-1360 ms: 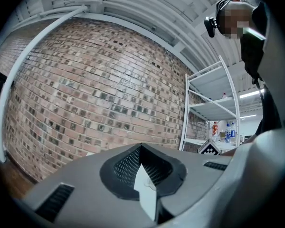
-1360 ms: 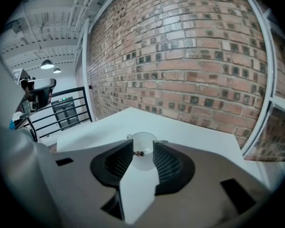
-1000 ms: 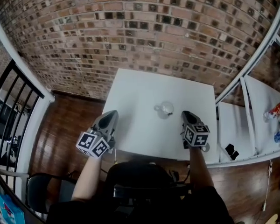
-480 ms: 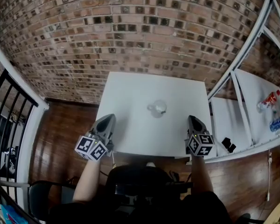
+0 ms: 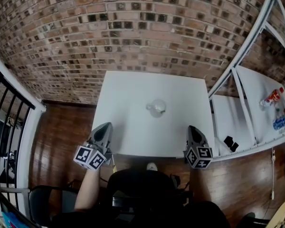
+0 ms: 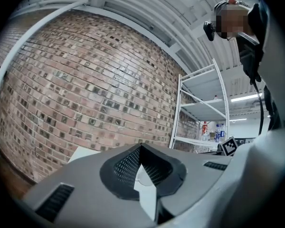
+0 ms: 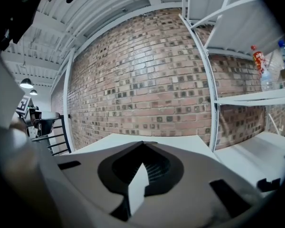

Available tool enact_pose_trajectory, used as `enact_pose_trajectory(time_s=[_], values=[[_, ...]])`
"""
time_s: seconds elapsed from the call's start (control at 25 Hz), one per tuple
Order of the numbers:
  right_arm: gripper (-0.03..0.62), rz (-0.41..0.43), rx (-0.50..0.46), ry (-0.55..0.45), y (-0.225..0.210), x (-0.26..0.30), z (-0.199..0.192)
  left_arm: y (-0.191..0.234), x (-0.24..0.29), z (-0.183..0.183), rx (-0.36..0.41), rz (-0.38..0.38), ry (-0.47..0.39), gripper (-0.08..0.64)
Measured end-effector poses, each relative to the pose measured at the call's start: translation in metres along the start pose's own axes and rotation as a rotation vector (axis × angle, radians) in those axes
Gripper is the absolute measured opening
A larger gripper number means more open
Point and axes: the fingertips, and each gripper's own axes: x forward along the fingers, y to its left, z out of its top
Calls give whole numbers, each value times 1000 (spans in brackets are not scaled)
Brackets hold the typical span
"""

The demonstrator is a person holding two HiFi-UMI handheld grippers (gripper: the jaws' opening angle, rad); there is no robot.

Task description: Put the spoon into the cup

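A clear glass cup [image 5: 156,107] stands near the middle of the white table [image 5: 128,94]. It is too small in the head view for me to make out a spoon. My left gripper [image 5: 104,126] hovers over the table's near left edge, jaws shut and empty, well short of the cup. My right gripper [image 5: 192,128] is at the near right edge, also shut with nothing in it. In the left gripper view the jaws [image 6: 140,147] meet at their tips. The right gripper view shows the same closed jaws [image 7: 142,144] pointing across the table top [image 7: 171,140].
A brick wall rises behind the table. A white shelf rack [image 5: 237,80] stands to the right, with bottles [image 5: 273,99] and a small black item [image 5: 230,142] on it. A black railing [image 5: 4,113] is at the left, and a black chair [image 5: 142,186] is below me.
My right gripper has drawn back from beside the cup to the table's near edge. The left gripper has slipped slightly back and down.
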Motion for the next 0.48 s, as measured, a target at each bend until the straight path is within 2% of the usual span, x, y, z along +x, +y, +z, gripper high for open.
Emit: enact_pose_trajectory(time_s=[0.48], values=[[2,65,-70,27,21,18,0,7,-7,-5,-6,34,11,-8]])
